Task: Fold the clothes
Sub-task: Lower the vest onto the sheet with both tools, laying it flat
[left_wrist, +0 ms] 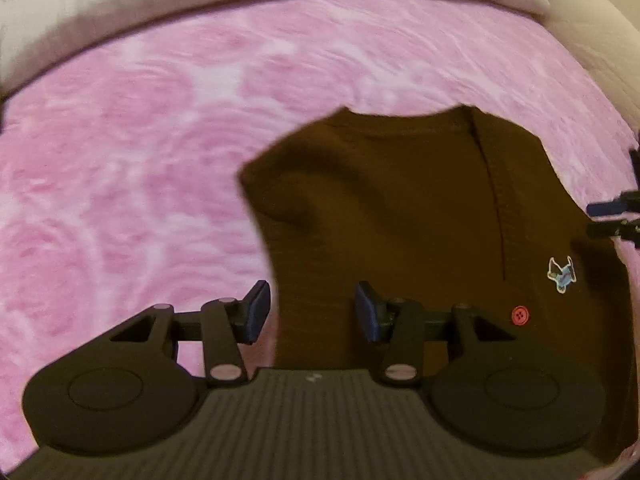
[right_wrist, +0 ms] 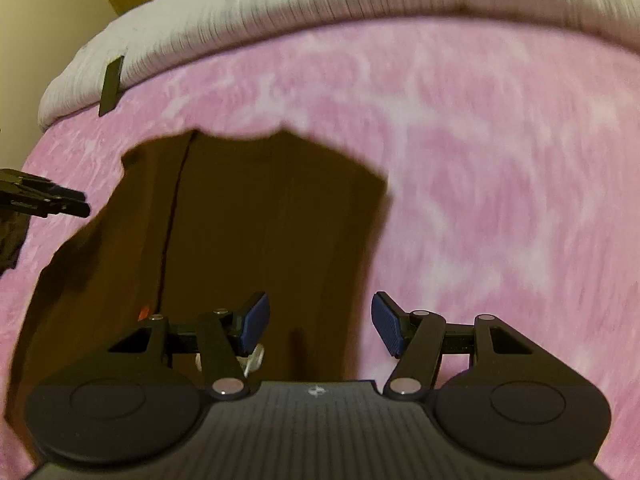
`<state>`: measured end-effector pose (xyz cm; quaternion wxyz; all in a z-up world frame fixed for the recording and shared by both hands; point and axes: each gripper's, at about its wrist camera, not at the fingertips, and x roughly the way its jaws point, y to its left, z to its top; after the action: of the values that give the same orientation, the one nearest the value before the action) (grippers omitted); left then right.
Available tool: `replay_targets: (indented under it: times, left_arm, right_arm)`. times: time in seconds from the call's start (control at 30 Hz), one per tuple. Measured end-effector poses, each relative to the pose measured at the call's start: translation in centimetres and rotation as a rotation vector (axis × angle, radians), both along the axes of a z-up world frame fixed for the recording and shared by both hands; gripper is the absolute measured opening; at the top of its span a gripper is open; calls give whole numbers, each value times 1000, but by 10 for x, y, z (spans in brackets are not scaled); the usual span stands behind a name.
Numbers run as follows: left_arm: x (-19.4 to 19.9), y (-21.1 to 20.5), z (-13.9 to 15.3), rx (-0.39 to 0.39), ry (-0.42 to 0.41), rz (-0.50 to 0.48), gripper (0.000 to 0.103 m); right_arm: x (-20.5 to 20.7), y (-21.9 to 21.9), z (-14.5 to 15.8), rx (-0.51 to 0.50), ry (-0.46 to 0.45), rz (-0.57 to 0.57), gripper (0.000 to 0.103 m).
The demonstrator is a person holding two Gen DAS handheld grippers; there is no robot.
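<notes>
A dark brown garment [left_wrist: 400, 216] lies flat on a pink fluffy blanket [left_wrist: 140, 160]. It has a red button [left_wrist: 521, 315] and a small embroidered patch [left_wrist: 562, 275]. My left gripper [left_wrist: 312, 312] is open and empty, over the garment's left edge near its lower part. In the right wrist view the same garment [right_wrist: 260, 232] fills the middle, and my right gripper [right_wrist: 320, 328] is open and empty over its right edge. Each gripper's tips show at the side of the other view, on the right of the left wrist view [left_wrist: 612, 220] and on the left of the right wrist view [right_wrist: 60, 200].
A grey-white ribbed cover [right_wrist: 320, 4] lies along the far edge of the pink blanket, with a dark tag [right_wrist: 111, 87] on it. A cream cushion or wall [left_wrist: 592, 20] stands at the far right.
</notes>
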<state>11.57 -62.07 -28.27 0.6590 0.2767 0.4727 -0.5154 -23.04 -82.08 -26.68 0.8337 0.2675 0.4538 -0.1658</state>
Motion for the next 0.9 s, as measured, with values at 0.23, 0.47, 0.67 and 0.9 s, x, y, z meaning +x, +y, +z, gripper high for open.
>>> replay_targets:
  times: [0.23, 0.47, 0.67, 0.9]
  left_arm:
    - [21, -27, -35, 15, 95, 103, 27]
    - [42, -9, -8, -19, 6, 225, 10]
    - [42, -18, -6, -62, 62, 173, 24]
    - [39, -30, -26, -9, -1, 166, 28]
  right_arm:
    - [6, -10, -9, 48, -34, -78, 59]
    - [21, -12, 8, 24, -71, -65, 59]
    - [27, -7, 4, 38, -80, -73, 59]
    - [38, -10, -24, 58, 5, 5, 56]
